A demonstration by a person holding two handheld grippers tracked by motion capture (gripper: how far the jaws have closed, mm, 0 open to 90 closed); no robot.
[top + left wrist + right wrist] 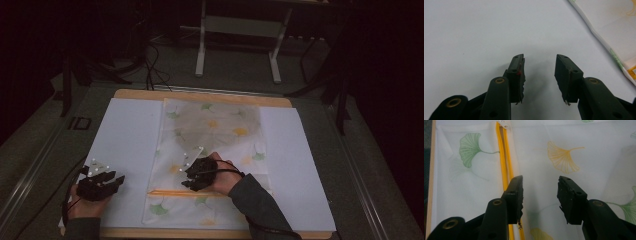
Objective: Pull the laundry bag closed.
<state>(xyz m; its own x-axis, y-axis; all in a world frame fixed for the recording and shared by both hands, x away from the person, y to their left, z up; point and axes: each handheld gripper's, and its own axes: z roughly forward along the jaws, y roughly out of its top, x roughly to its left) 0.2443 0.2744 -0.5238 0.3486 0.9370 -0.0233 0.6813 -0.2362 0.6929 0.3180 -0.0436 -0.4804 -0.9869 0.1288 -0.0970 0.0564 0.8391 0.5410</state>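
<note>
**Soft zip bag lies flat mid-table, both grippers empty**

The mesh bag (210, 150), white and printed with green and yellow ginkgo leaves, lies spread flat down the middle of the table, on a white sheet (125, 145) that covers most of the wooden board. Its yellow zipper (185, 192) runs across it near the table's front edge; in the right gripper view the zipper (503, 157) shows as two yellow bands ending at a small white pull (503, 124).

By its look the bag is thin, light and limp: it will drape and crease rather than hold a shape, and a single-point pinch is likely to lift only the top layer. The zipper band and the hemmed edges look like the firmest places to grip; the pull is small and probably fiddly for broad pads. The fabric seems neither fragile nor slippery, though it may slide on the smooth sheet.

The right gripper (192, 180) hovers over the bag just behind the zipper, jaws apart with nothing between them; its pads (517, 195) frame bare fabric. The left gripper (107, 181) sits over the white sheet near the table's front left corner, beside the bag's left edge (614, 52), jaws likewise apart and empty.
</note>
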